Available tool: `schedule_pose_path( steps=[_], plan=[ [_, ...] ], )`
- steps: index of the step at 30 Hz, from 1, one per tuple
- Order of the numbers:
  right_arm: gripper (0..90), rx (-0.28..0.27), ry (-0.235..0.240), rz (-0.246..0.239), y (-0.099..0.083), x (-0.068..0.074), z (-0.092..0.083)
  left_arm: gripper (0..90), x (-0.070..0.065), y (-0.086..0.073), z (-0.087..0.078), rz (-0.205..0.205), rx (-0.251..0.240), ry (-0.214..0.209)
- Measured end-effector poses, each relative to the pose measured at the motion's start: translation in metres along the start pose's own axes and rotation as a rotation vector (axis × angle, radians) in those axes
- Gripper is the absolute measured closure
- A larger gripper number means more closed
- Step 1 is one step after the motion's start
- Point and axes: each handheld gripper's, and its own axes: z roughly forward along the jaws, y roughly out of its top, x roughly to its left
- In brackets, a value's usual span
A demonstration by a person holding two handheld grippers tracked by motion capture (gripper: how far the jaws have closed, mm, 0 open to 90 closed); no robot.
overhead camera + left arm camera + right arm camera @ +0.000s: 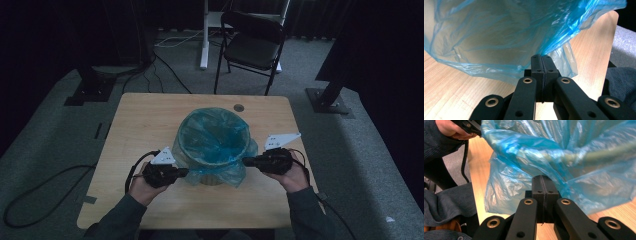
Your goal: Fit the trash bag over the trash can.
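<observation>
Dim table [150,125], bag-hidden bin [212,179]

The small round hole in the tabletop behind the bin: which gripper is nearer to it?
Right. The right gripper sits at the bin's right side, nearer the hole; the left gripper is at the bin's lower left, farther away.

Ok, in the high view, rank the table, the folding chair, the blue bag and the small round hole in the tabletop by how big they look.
1. Table: largest.
2. Folding chair and blue bag: about alike; the chair stands farther off, so I will not rank them.
3. Round hole: smallest.
</observation>
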Motion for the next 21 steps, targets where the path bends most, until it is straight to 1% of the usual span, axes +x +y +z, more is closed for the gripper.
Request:
schedule_pose_path(
  steps=[2,7,8,11,12,13,14,15,17,18,19,21],
  plan=[
    [90.0,0.003,-0.005,0.014,-0.002,-0.003,0.0,89.5,0.002,-0.001,0.0,-0.009,-0.001,0.0],
    [90.0,0.023,-0.011,0.021,-0.006,-0.005,0.002,89.0,0.003,-0.002,0.0,-0.023,-0.004,0.001],
    [90.0,0.03,-0.014,0.025,-0.007,-0.006,0.003,84.9,0.003,-0.002,-0.002,-0.024,-0.009,0.005],
    [90.0,0.008,-0.013,0.024,-0.006,-0.005,-0.001,78.9,0.003,-0.001,-0.01,-0.032,-0.044,0.002],
    [90.0,0.008,-0.013,0.024,-0.006,-0.005,-0.001,77.3,0.003,-0.001,-0.01,-0.032,-0.044,0.002],
    [89.9,0.0,-0.014,0.021,-0.005,-0.004,-0.004,77.3,0.002,0.001,-0.017,-0.028,-0.066,0.008],
    [87.9,-0.018,-0.016,0.015,-0.003,-0.003,-0.009,74.0,0.002,0.002,-0.021,-0.028,-0.078,0.011],
    [86.5,-0.024,-0.015,0.013,-0.002,-0.002,-0.012,72.8,0.002,0.003,-0.025,-0.027,-0.088,0.013],
    [82.1,-0.036,-0.02,0.009,0.001,-0.001,-0.016,71.5,0.002,0.004,-0.032,-0.024,-0.108,0.018],
    [82.1,-0.036,-0.02,0.009,0.001,-0.001,-0.016,70.3,0.002,0.004,-0.032,-0.024,-0.108,0.018],
    [80.1,-0.046,-0.022,0.009,0.002,-0.001,-0.019,70.3,0.003,0.005,-0.038,-0.023,-0.13,0.018],
    [76.6,-0.071,-0.027,0.012,0.005,-0.002,-0.024,67.9,0.004,0.006,-0.043,-0.023,-0.15,0.018]
  ],
)
